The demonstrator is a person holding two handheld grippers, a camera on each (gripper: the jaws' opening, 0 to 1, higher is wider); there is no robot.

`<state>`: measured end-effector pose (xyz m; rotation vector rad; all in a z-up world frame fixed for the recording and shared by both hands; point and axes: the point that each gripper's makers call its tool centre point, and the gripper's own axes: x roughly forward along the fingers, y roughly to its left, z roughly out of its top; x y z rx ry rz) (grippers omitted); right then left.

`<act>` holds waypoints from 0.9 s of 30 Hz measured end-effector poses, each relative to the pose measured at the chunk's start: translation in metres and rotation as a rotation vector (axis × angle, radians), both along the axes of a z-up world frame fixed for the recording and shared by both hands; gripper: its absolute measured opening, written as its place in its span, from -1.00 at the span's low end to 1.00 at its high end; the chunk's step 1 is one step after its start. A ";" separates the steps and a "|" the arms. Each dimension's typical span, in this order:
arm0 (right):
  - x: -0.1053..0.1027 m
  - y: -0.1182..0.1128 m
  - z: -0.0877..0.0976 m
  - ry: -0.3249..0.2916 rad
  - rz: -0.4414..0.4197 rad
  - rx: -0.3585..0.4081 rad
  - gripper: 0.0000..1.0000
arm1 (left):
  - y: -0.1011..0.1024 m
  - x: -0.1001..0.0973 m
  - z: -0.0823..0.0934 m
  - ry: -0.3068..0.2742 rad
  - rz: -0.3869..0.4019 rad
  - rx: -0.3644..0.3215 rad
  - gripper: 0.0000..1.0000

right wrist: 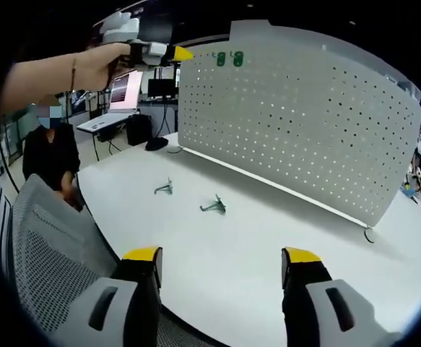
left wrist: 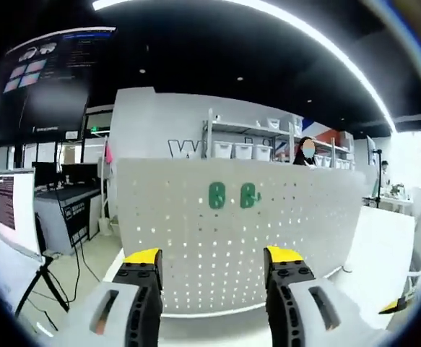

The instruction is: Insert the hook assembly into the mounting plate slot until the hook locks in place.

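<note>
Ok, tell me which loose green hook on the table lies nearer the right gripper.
The green hook nearer the table's middle; the other hook lies farther left, toward the table edge.

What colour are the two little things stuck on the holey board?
Green. The two hooks on the white pegboard show best in the left gripper view.

A white table (right wrist: 268,246) carries everything. On its far part stands an upright white perforated mounting plate (right wrist: 297,108), its bottom edge resting on the tabletop and running from far left to near right. In front of the plate, 2 green hooks lie loose on the surface, apart from each other: one (right wrist: 165,189) to the left, the other (right wrist: 214,207) just right of it.
</note>
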<state>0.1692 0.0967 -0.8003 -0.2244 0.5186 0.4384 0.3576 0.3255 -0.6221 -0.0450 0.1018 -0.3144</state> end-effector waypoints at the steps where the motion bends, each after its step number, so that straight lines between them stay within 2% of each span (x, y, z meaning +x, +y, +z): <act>1: 0.000 0.000 0.000 0.000 0.000 0.001 0.29 | 0.000 -0.004 -0.004 0.009 -0.006 0.006 0.22; 12: -0.002 0.005 0.002 -0.014 0.021 -0.002 0.26 | -0.012 -0.066 -0.061 0.173 -0.129 0.021 0.35; 16: -0.003 0.008 0.005 -0.022 0.030 0.013 0.25 | -0.014 -0.092 -0.082 0.251 -0.139 -0.013 0.52; 19: -0.004 0.011 0.005 -0.027 0.045 0.000 0.24 | -0.015 -0.117 -0.101 0.294 -0.157 0.032 0.56; 21: -0.005 0.011 0.006 -0.033 0.048 -0.001 0.23 | -0.015 -0.131 -0.110 0.324 -0.166 0.011 0.59; 27: -0.006 0.012 0.007 -0.039 0.061 -0.022 0.19 | -0.014 -0.156 -0.125 0.372 -0.185 0.027 0.64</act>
